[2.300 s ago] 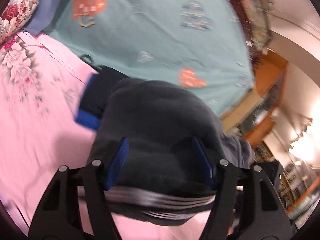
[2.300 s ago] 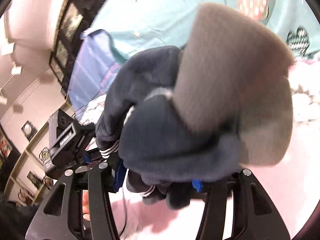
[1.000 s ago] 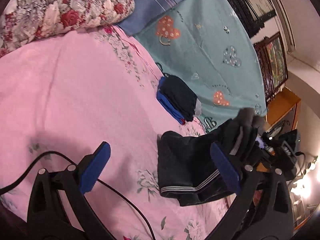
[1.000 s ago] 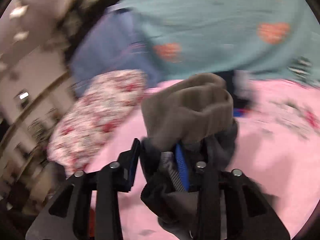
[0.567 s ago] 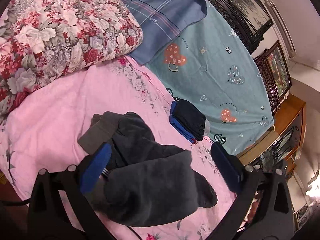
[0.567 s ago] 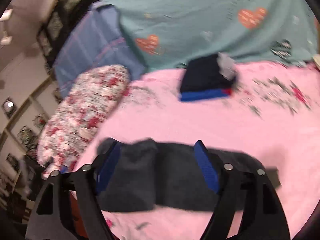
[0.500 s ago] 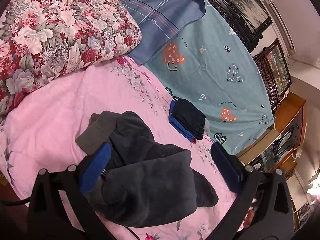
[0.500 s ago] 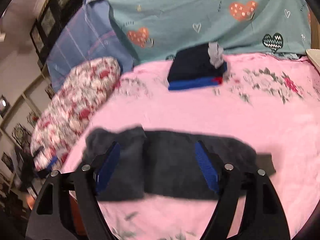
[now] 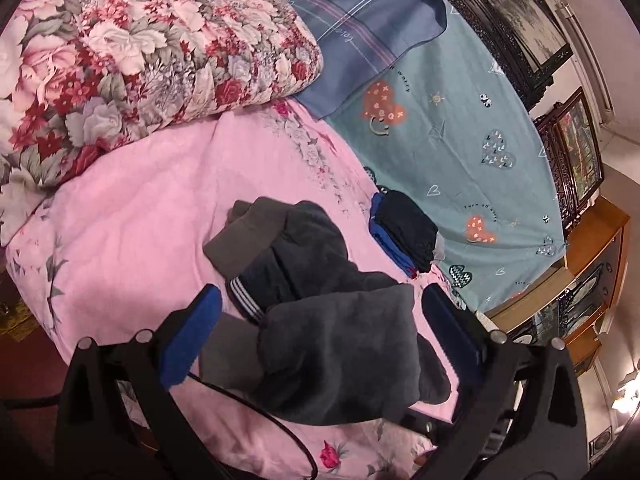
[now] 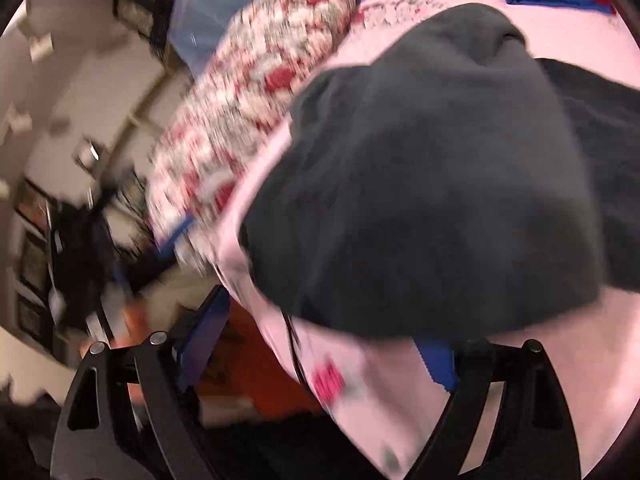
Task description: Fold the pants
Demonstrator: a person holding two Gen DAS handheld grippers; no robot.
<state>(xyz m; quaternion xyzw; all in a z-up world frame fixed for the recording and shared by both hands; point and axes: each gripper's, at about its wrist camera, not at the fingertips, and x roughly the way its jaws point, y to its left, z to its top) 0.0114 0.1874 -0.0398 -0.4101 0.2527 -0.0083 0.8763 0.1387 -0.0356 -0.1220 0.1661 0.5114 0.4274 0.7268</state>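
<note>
Left hand-held gripper (image 9: pixel 318 322) is spread wide, holding nothing, hovering above the pants (image 9: pixel 320 312). Right hand-held gripper (image 10: pixel 324 344) is also wide apart, empty; its view is motion-blurred, with the pants (image 10: pixel 420 184) filling most of the frame close in front.

Pants: dark grey fleece, lying in a loose bunched heap on the pink bedspread (image 9: pixel 132 232), near the bed's front edge. Lighter grey waistband (image 9: pixel 244 236) sticks out toward the floral quilt (image 9: pixel 132 40); a striped cuff (image 9: pixel 244 296) shows near the left gripper's left blue pad (image 9: pixel 192 332). One thick flap lies doubled over on top, nearest the camera.

Edges/room:
- Open pink bedspread between the pants and the floral quilt.
- Bed edge runs close below the heap; the right wrist view shows the bedspread edge (image 10: pixel 260 308) dropping off just beside the pants, reddish floor below.
- Black cable (image 9: pixel 256 408) runs across the bedspread under the near side of the heap.
- Folded stack of dark and blue clothes (image 9: pixel 404 232) sits apart from the pants, at the seam where pink meets the teal heart-print sheet (image 9: pixel 460 132).
- Blue striped pillow (image 9: pixel 360 12) behind the quilt.
</note>
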